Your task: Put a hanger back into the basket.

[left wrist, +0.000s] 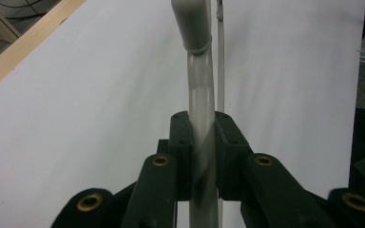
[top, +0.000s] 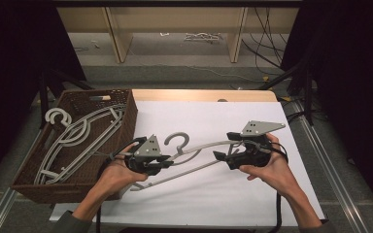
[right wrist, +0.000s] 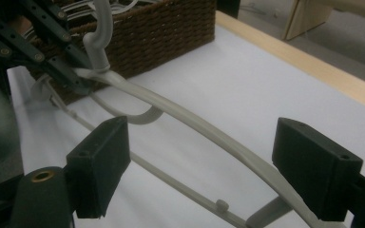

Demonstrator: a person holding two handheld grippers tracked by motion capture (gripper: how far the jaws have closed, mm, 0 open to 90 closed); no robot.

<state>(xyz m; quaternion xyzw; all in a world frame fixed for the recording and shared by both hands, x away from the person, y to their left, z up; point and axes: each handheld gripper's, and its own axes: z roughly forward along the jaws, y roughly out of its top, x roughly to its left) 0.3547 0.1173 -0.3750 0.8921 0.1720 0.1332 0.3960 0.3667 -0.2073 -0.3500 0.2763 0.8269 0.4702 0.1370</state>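
Note:
A grey plastic hanger [top: 201, 144] hangs just above the white table top [top: 213, 199], its hook [top: 177, 140] pointing away from me. My left gripper [top: 166, 160] is shut on the hanger close to the hook. In the left gripper view the two jaws press on the grey arm [left wrist: 200, 95] from both sides. My right gripper [top: 224, 146] is open at the hanger's other end. In the right gripper view its jaws stand wide apart with the curved arm [right wrist: 185, 116] running between them untouched, and the left gripper [right wrist: 45, 50] shows at top left.
A brown wicker basket [top: 128, 119] with several more grey hangers [top: 77, 138] stands at the table's left, also in the right gripper view as a woven basket wall [right wrist: 171, 33]. A wooden edge [top: 199, 94] borders the far side. Cables lie on the floor beyond.

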